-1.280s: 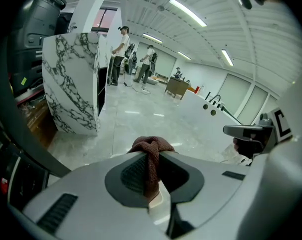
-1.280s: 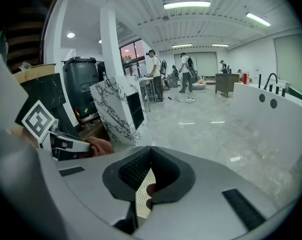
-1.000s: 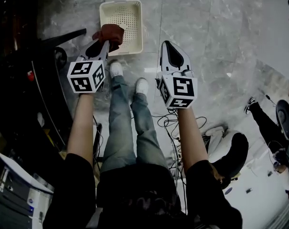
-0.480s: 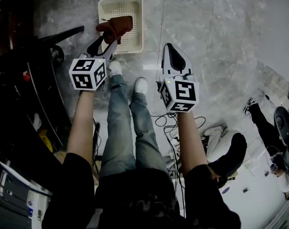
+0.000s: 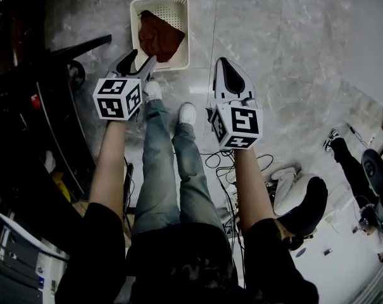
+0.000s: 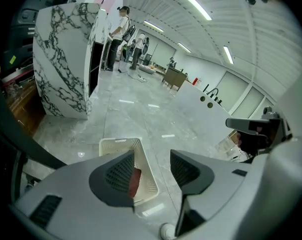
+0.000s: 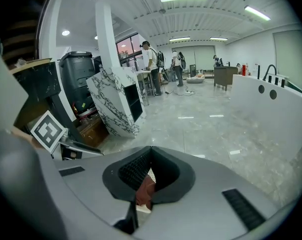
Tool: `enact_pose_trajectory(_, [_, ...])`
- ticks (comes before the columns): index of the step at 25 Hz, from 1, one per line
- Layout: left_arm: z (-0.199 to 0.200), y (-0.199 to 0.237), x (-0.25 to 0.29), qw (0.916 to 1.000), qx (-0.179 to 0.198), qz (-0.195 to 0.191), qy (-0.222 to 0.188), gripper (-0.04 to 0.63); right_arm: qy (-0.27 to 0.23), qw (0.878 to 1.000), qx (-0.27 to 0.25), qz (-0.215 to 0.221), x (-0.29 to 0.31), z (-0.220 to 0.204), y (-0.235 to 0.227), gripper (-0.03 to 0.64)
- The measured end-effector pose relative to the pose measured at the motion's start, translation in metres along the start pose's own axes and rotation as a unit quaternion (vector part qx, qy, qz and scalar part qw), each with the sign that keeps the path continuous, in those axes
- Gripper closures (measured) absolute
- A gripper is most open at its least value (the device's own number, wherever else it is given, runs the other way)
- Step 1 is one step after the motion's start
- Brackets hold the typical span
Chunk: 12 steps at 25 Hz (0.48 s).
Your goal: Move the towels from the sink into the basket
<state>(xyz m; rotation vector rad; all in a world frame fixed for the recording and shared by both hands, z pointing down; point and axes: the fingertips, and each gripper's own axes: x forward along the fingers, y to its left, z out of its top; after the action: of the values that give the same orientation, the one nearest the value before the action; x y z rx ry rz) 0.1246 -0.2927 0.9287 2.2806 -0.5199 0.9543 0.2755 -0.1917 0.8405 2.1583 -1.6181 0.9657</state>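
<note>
A cream perforated basket (image 5: 182,33) stands on the marble floor ahead of my feet. A reddish-brown towel (image 5: 158,38) lies crumpled inside it. My left gripper (image 5: 142,57) hovers just short of the basket's near rim, its jaws opening with nothing between them. In the left gripper view the basket (image 6: 116,143) and a strip of the towel (image 6: 136,180) show below the spread left gripper (image 6: 151,156). My right gripper (image 5: 222,63) hangs to the right of the basket, shut and empty. Through the hollow of the right gripper (image 7: 151,149), a bit of towel (image 7: 147,188) shows.
The person's legs and white shoes (image 5: 187,113) stand right below the grippers, with cables (image 5: 221,162) trailing on the floor. Dark furniture (image 5: 26,106) lines the left side. A marbled counter (image 6: 66,59) stands ahead left. A seated person's leg (image 5: 349,163) is at the right.
The left gripper carried the towel forward over the basket, its jaws spread, and the towel dropped into the basket. The right gripper barely moved.
</note>
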Motion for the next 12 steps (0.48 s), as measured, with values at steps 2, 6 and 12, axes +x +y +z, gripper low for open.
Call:
enact_pose_trajectory(2, [0.002, -0.003, -0.002, 1.0000, 0.002, -0.001, -0.001, 0.365, -0.003, 1.000, -0.001, 0.000, -0.003, 0.004, 0.000, 0.601])
enact_pose_trajectory(6, [0.003, -0.010, -0.009, 0.9999, 0.013, 0.000, 0.001, 0.389, -0.009, 1.000, 0.002, -0.003, -0.011, 0.011, 0.001, 0.601])
enact_pose_trajectory(12, [0.017, -0.021, -0.031, 0.9995, 0.025, 0.013, -0.013, 0.500, -0.021, 1.000, 0.001, -0.004, -0.027, 0.025, 0.003, 0.601])
